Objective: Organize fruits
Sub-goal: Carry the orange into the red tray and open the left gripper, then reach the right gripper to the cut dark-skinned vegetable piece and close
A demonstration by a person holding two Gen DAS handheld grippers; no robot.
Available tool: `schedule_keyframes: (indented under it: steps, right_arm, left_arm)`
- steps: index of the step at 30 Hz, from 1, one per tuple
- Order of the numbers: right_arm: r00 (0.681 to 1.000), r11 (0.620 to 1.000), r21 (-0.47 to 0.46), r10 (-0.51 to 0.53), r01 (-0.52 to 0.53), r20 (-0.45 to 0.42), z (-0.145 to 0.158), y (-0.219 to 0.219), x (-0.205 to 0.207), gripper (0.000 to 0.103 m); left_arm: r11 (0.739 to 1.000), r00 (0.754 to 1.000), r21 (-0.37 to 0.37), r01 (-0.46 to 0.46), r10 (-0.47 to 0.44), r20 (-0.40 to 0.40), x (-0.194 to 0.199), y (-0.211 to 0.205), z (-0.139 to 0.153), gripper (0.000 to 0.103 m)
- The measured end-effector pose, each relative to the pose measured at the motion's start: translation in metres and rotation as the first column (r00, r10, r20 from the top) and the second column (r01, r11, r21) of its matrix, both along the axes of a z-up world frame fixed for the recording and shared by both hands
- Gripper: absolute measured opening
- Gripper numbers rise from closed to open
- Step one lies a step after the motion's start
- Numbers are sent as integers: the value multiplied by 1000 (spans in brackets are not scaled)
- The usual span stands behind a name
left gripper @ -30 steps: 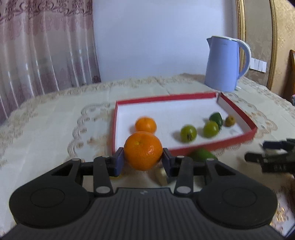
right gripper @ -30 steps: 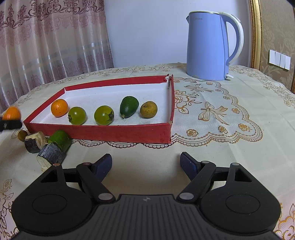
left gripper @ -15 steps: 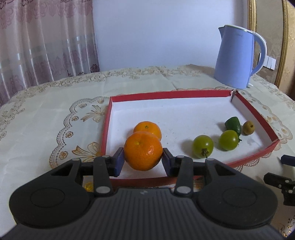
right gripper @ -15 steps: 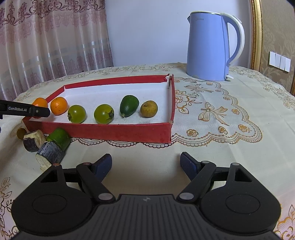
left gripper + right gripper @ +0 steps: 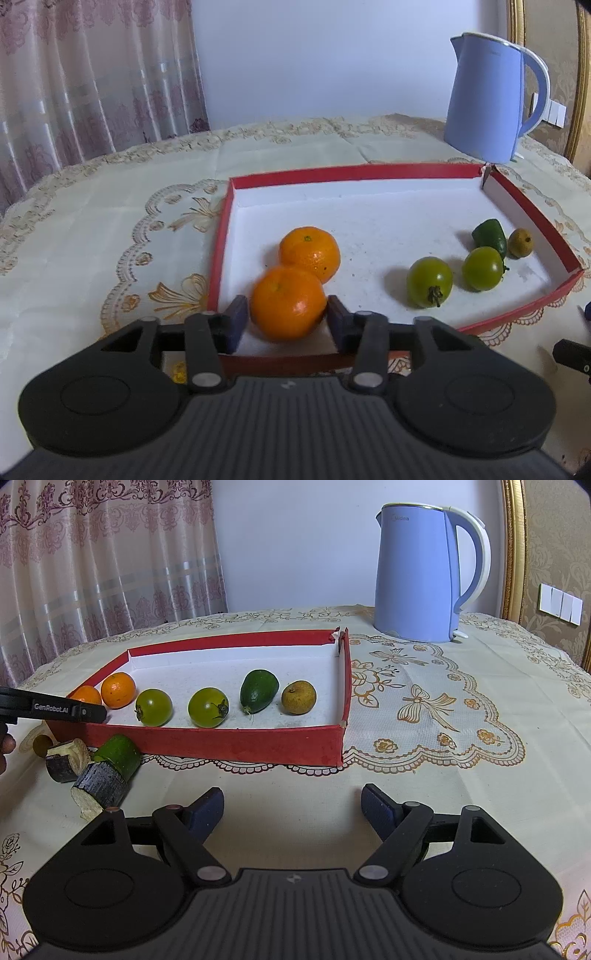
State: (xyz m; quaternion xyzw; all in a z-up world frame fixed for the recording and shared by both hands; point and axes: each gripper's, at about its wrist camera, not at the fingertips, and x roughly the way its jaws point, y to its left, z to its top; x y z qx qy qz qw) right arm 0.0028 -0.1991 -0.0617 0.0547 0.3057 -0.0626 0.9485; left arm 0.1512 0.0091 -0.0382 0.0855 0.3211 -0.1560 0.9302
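Note:
A red tray [image 5: 351, 171] with a white floor holds two oranges, two green tomatoes [image 5: 429, 281], a dark green fruit [image 5: 489, 236] and a small brown fruit [image 5: 520, 242]. The nearer orange [image 5: 288, 302] rests on the tray floor against the other orange [image 5: 310, 253]. My left gripper [image 5: 285, 321] straddles the nearer orange with its jaws opening, and narrow gaps show at both pads. In the right wrist view one left finger [image 5: 88, 712] reaches over the tray's left corner. My right gripper [image 5: 291, 808] hangs open and empty over the tablecloth in front of the tray [image 5: 240, 742].
Outside the tray's left front corner lie a green fruit piece [image 5: 118, 755], two dark cane chunks [image 5: 99, 782] and a small brown fruit [image 5: 41, 743]. A blue kettle [image 5: 417, 576] stands behind the tray on the right. A cream embroidered cloth covers the table.
My left gripper carried the orange forward over the tray rim and lowered it beside the other orange, then its jaws spread off it. The right gripper stayed still.

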Motion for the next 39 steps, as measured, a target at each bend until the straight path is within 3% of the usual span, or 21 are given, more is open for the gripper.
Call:
schedule_keyframes:
  steps: [1,5,8,9,10,14,18,24,26,31,39]
  right_arm:
    - [1000,1000,1,0,0,0,0,0,0,82]
    - [1000,1000,2,0,0,1,0,0,0,82]
    - [1000,1000,3,0,0,1,0,0,0,82]
    - [1000,1000,2,-1,1,0,0,1,0,82]
    - [1000,1000,0,-1,1,-1,0,1,0,82]
    - [1000,1000,-29,3,-3,-15,0,4,2,83]
    - [1000,999,-47,6,-7,-23,-1,7,3,85]
    - [1000,999,-48,-7,6,-20,0,8,2,87]
    - [1000,1000,4,-25,25,-6,1,7,-3,87]
    - [997,982,170,76,-78,16,7,23,-13,87]
    - [983,975,124,183,-184,23,14,70,-4,87]
  left_arm:
    - [1000,1000,-5,0,0,13,-4,2,1,64]
    - [1000,998,-13,12,-11,55,-20,5,6,67]
    - [998,997,-63,4,1,75,-37,17,10,69]
    - [997,997,-76,-7,13,79,-43,22,11,79]
    - [996,996,-90,-15,23,86,-50,28,11,80]
    - [994,993,-98,-49,59,105,-69,47,9,80]
    - [990,996,-133,-50,60,67,-73,55,9,80]
    - [994,995,-95,-53,61,83,-78,51,6,86]
    - [995,995,-87,-58,65,78,-77,51,3,87]
    - [991,994,-109,-71,79,69,-76,56,4,88]
    - [988,994,-134,-76,85,66,-75,61,6,89]
